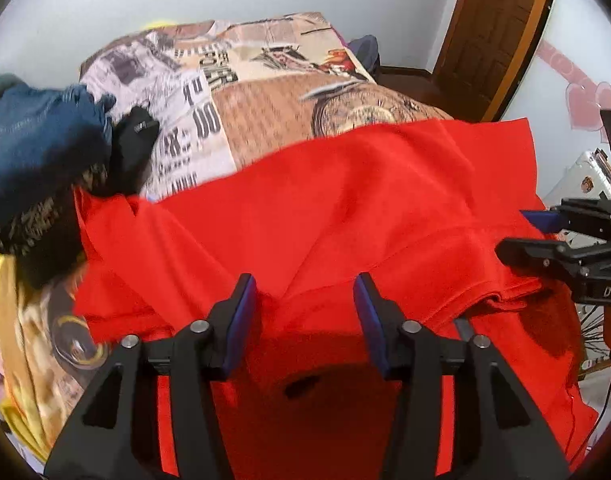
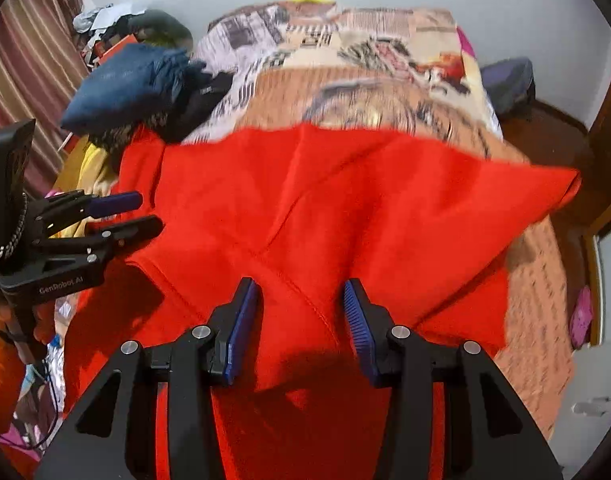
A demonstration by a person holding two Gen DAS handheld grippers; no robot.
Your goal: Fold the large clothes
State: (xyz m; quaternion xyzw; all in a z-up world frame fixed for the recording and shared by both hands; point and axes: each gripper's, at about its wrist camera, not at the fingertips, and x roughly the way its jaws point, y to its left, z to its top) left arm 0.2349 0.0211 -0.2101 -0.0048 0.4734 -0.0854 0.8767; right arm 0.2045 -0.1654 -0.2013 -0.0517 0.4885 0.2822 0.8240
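Observation:
A large red garment (image 1: 345,200) lies spread across the near half of the bed, with a folded layer and a seam (image 2: 305,292) running toward me. My left gripper (image 1: 303,284) hovers over its near edge, jaws apart, and the blue pads (image 1: 241,312) press on nothing. Just over the same garment further right, my right gripper (image 2: 299,286) is open too, the red cloth showing in the gap. Each gripper appears in the other's view: the right gripper (image 1: 521,232) at the right edge, the left gripper (image 2: 139,212) at the left edge, held by a hand.
The bed wears a newspaper-print cover (image 1: 245,92). A pile of dark blue and black clothes (image 1: 45,140) sits at the bed's left, with yellow fabric (image 1: 1,292) below it. A wooden door (image 1: 497,32) stands at the back right. A striped curtain (image 2: 29,48) hangs on the left.

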